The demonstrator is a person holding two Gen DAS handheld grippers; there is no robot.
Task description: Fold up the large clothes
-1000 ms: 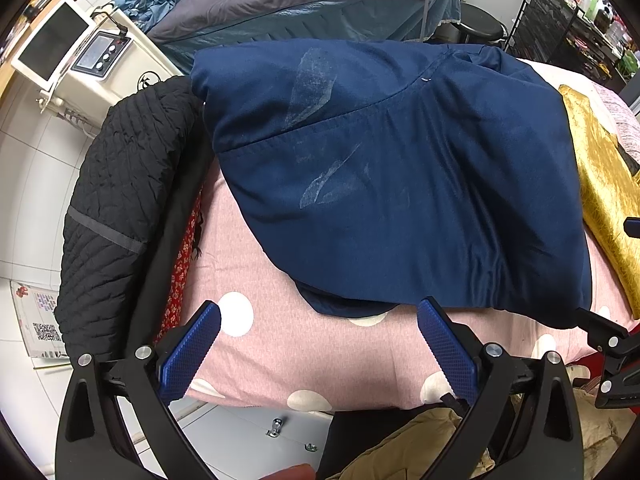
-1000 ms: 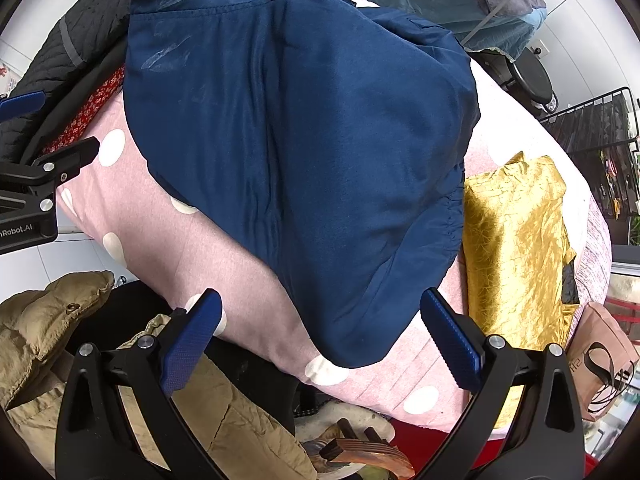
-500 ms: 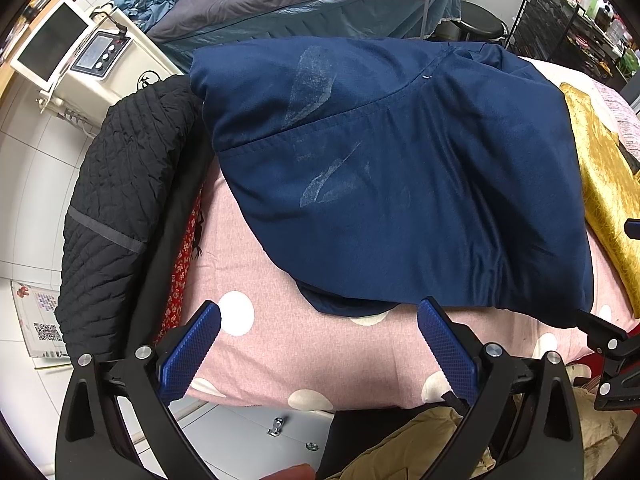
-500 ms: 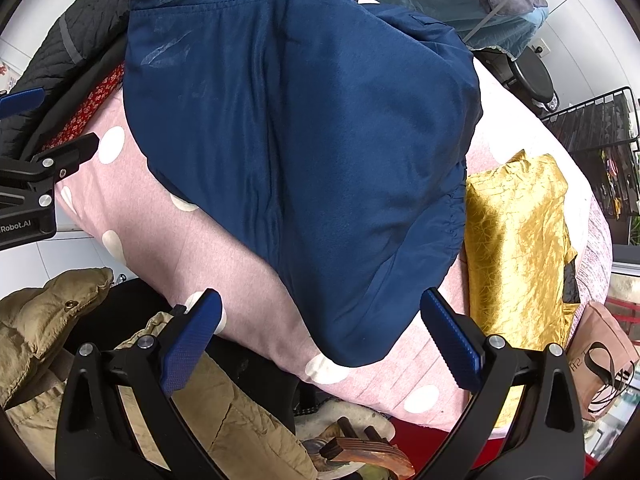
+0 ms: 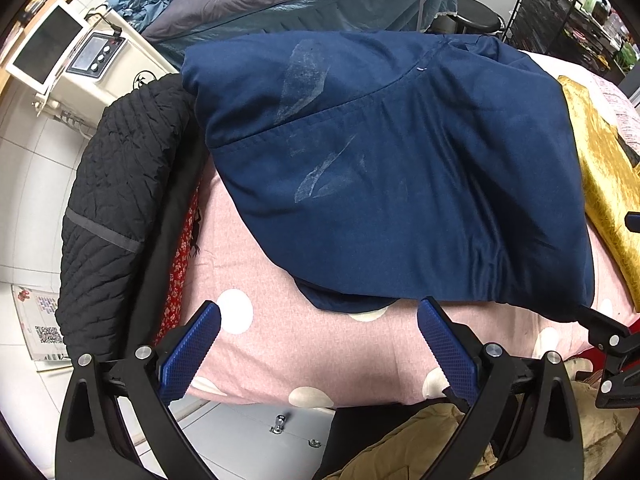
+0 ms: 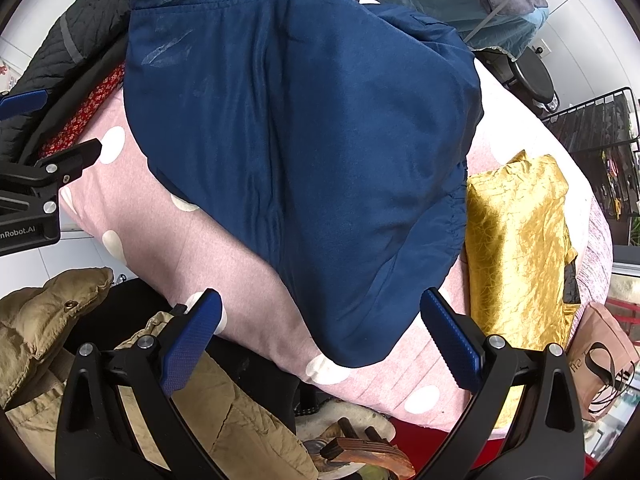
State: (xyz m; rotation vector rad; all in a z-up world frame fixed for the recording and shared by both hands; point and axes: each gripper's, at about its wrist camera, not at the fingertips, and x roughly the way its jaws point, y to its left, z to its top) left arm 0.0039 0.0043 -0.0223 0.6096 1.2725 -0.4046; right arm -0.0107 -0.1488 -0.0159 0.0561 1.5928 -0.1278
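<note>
A smooth navy garment (image 5: 400, 168), folded into a rough wedge with a stitched seam and pale scuffs, lies across the middle of the pink polka-dot bed cover (image 5: 248, 344), its gathered hem toward the near edge. A crinkled gold fabric (image 6: 520, 232) lies just beside it toward the cover's right edge, and a quilted black jacket (image 5: 108, 208) drapes over the left edge. The left gripper (image 5: 320, 344) and right gripper (image 6: 320, 336) both hover at the near edge with their textured blue fingers (image 5: 444, 344) spread wide, holding nothing.

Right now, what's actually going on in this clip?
A person holding a gripper in each hand is folding clothes on a pink polka-dot bed cover. A navy garment lies bunched, roughly folded, in the middle. Both the left gripper and the right gripper hover open near its front edge, holding nothing. A folded gold garment sits to the right, a black quilted jacket hangs off the left edge, and a tan jacket sits below the bed.
</note>
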